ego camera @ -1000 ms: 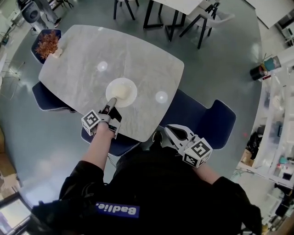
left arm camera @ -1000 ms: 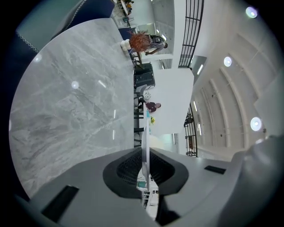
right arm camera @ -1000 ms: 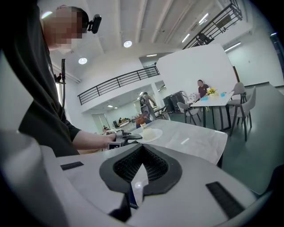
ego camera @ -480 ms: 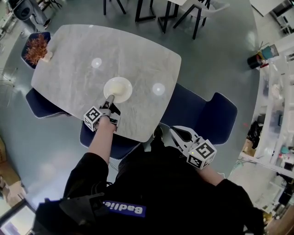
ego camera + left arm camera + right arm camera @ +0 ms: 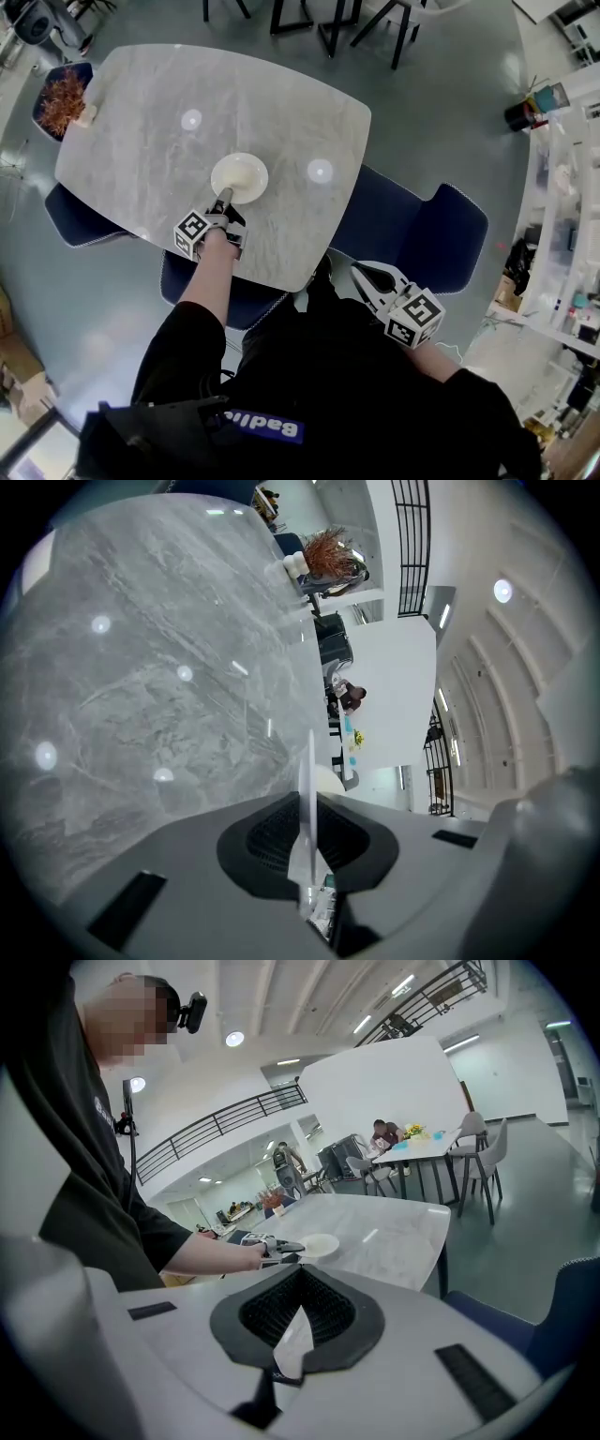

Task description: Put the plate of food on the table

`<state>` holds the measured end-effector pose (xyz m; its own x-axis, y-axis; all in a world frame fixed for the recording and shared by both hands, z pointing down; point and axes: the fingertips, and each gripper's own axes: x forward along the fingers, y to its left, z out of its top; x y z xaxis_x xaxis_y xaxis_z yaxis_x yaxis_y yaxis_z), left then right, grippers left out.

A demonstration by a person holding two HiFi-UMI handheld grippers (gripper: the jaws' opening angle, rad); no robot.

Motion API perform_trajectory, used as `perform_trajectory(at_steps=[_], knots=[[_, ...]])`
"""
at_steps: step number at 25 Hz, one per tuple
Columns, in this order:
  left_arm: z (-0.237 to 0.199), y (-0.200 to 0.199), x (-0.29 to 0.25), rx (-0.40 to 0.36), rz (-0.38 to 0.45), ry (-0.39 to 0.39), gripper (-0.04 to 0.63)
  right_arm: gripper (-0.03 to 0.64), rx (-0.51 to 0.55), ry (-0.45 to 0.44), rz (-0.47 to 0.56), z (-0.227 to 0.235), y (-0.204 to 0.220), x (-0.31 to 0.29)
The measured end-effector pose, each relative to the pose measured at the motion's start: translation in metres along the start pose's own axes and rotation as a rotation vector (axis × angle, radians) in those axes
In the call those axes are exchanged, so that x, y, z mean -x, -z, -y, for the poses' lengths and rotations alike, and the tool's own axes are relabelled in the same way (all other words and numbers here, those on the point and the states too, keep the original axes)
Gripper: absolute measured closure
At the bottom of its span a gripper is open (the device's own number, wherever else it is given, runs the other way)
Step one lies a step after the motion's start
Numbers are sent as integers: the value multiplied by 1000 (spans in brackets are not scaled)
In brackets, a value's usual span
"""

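Pinching the near rim of the round white plate [image 5: 239,176] with the left gripper [image 5: 225,200], just as a second ago, plate flat on the grey marble table [image 5: 281,103]; keeping the right gripper [image 5: 364,272] closed, empty, near the blue chair [image 5: 422,234]. Seems delivered, needing only release.
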<state>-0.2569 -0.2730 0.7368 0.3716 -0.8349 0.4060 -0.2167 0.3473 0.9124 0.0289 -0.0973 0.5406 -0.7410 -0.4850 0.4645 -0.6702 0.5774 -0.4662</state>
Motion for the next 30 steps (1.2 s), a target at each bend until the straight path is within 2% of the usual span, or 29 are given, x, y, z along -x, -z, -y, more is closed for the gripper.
perform_trajectory(at_steps=[14, 19, 23, 27, 30], knots=[[-17, -1, -12, -35, -5, -54, 563, 607, 0, 28, -28, 13, 5, -1], [-20, -3, -15, -161, -54, -136, 563, 607, 26, 46, -47, 15, 3, -3], [-19, -1, -14, -219, -80, -184, 561, 607, 55, 80, -58, 18, 1, -2], [-17, -1, -15, -293, -104, -227, 521, 606, 74, 124, -53, 23, -2, -1], [-15, -2, -17, -322, -113, -244, 497, 607, 72, 139, -48, 27, -2, 0]])
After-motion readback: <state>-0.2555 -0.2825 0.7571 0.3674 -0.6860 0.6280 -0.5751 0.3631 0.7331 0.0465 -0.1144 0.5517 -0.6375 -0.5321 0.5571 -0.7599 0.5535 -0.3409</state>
